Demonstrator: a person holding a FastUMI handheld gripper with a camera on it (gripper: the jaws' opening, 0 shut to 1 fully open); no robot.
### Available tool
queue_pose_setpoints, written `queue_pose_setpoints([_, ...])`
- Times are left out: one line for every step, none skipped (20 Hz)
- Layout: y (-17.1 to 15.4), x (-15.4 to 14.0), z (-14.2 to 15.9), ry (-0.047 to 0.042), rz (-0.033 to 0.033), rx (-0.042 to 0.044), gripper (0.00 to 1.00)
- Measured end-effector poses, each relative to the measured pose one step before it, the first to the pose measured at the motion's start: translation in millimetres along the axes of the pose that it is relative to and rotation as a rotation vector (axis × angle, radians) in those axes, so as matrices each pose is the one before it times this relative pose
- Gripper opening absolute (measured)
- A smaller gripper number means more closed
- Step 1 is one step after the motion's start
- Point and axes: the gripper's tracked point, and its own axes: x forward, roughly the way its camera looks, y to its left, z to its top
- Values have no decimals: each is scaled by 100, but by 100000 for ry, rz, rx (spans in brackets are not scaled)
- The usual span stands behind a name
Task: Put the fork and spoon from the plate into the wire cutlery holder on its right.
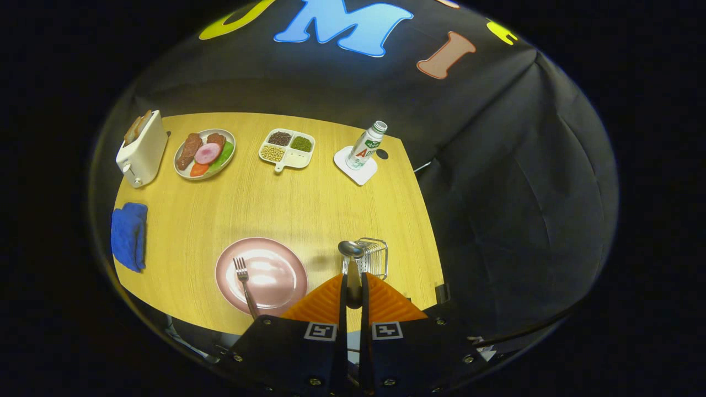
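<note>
Tabletop (pixel 287 204): gripper (pixel 353 286) clamps spoon (pixel 351 251) over holder (pixel 374 256); fork (pixel 245 281) on plate (pixel 281 259).

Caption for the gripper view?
Tongs shut on spoon above the wire holder; fork on plate.

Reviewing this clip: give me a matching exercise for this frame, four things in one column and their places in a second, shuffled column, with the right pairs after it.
Things:
1. spoon
2. fork
3. bottle
4. blue cloth

Places:
A. standing on a white coaster at the table's far side
B. held between the gripper fingers, its bowl over the wire cutlery holder
C. lying at the table's edge, near the toaster
D. lying on the pink plate

Pairs: 1-B, 2-D, 3-A, 4-C
</note>
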Motion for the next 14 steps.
queue_pose_setpoints([-412,370,-36,418,-145,865,9])
queue_pose_setpoints([-446,359,-61,832,-132,939,9])
queue_pose_setpoints([-304,484,46,674,-88,587,9])
queue_pose_setpoints([-490,423,-141,779,-52,927,9])
queue_pose_setpoints([-375,598,-114,917,267,860,9])
queue_pose_setpoints([-400,439,-151,858,378,1193,9])
queue_pose_setpoints([-201,629,-151,683,602,1164,9])
queue_pose_setpoints([-278,520,-159,844,731,1272,9])
queue_pose_setpoints([-279,524,-286,1017,478,762,9])
queue_pose_setpoints([-294,456,-116,1026,95,332,9])
queue_pose_setpoints([-317,531,-146,982,45,289,9])
queue_pose_setpoints([-326,271,-7,731,388,239,9])
queue_pose_setpoints([-53,505,86,194,763,365,9])
queue_pose_setpoints([-155,378,64,322,869,834,9])
